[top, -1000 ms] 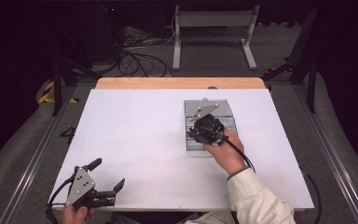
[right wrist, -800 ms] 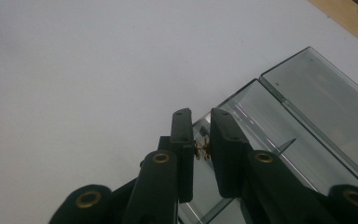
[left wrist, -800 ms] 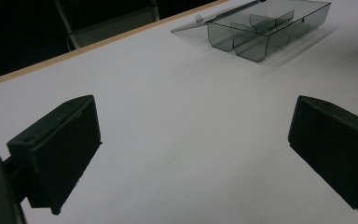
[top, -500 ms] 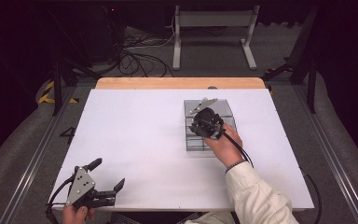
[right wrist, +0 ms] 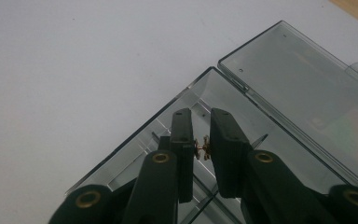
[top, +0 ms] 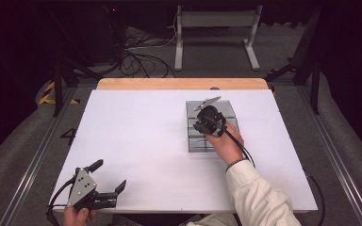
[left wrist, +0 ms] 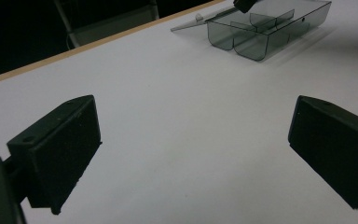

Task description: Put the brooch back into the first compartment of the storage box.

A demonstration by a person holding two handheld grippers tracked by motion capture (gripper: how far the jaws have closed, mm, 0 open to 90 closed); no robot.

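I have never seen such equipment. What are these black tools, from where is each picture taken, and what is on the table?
A person sits at a white table and holds a hand-operated two-jaw gripper in each hand. The high view looks down from above. The other two pictures come from small cameras on the grippers, looking along their black jaws. The left gripper rests near the table's front edge, its jaws wide open and empty. The right gripper reaches into a clear plastic compartment box whose lid lies open. Its jaws are shut on a tiny brass-coloured part; what that part is, the pictures do not tell.
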